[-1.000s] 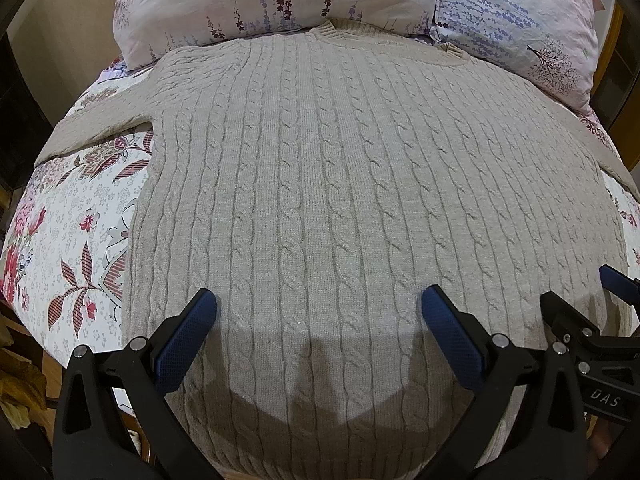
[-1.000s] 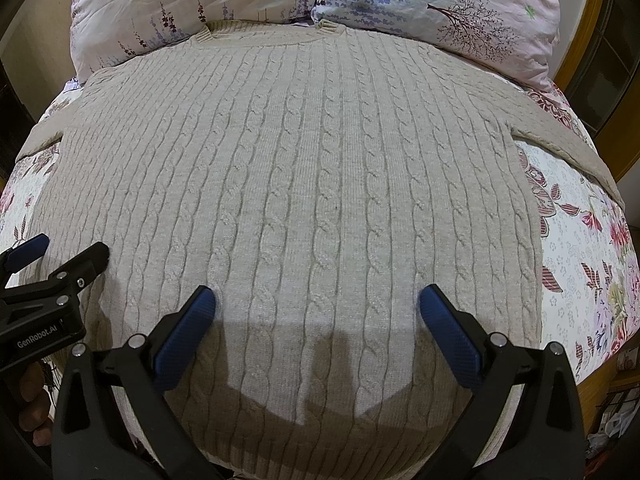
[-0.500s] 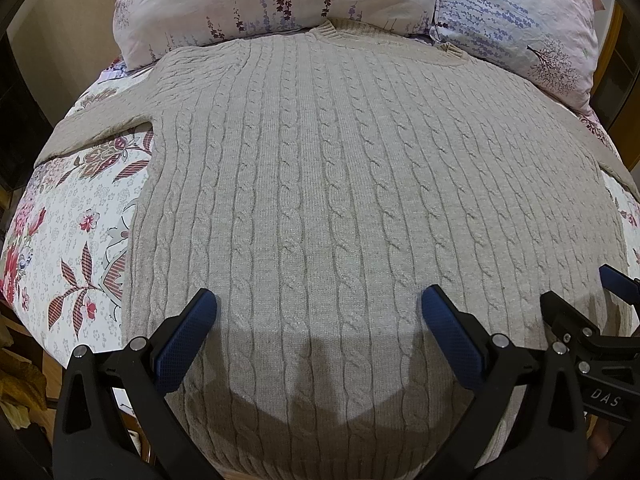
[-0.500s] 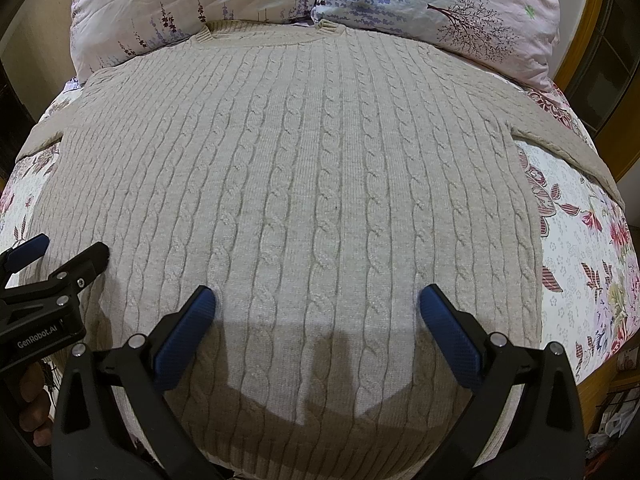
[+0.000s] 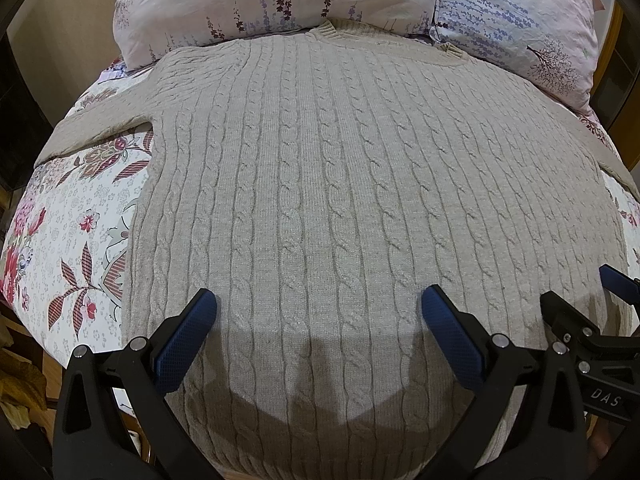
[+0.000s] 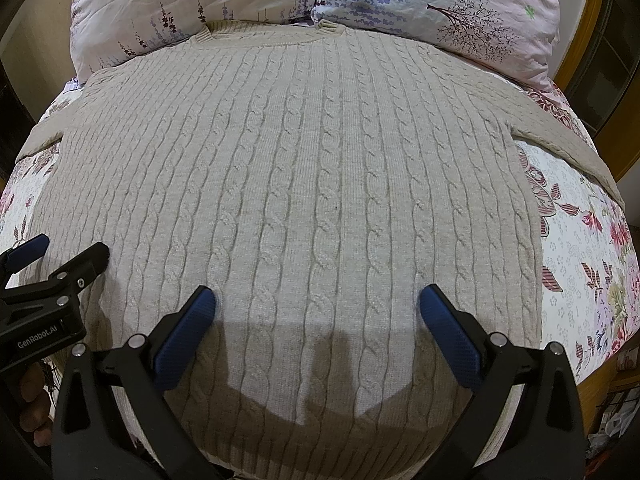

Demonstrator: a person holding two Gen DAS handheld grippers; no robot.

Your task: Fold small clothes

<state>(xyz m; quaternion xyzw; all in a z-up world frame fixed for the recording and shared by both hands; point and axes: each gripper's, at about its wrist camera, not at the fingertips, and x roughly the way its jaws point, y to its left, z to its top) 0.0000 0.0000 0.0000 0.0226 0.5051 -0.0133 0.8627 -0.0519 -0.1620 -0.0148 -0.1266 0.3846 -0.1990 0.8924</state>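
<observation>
Across the floral bedspread (image 5: pixel 80 216) one beige cable-knit sweater (image 5: pixel 340 184) lay flat and unfolded, its neckline (image 6: pixel 264 32) toward the two pillows (image 6: pixel 168 4) at the head of the bed and its hem toward the grippers. Both sleeves were spread outward, one (image 5: pixel 100 128) to the left and one (image 6: pixel 560 140) to the right. Above the hem end of the sweater, the left gripper (image 5: pixel 318 312) hung with its jaws spread wide and nothing between them, the blue pads (image 5: pixel 188 340) apart from the knit as far as could be told. Just beside it, the right gripper (image 6: pixel 316 312) was likewise wide open and empty over the lower middle of the sweater. Each gripper showed at the edge of the other's view, so the two were side by side. Fingers of a hand (image 6: pixel 34 400) showed beneath the left gripper's body in the right wrist view.
</observation>
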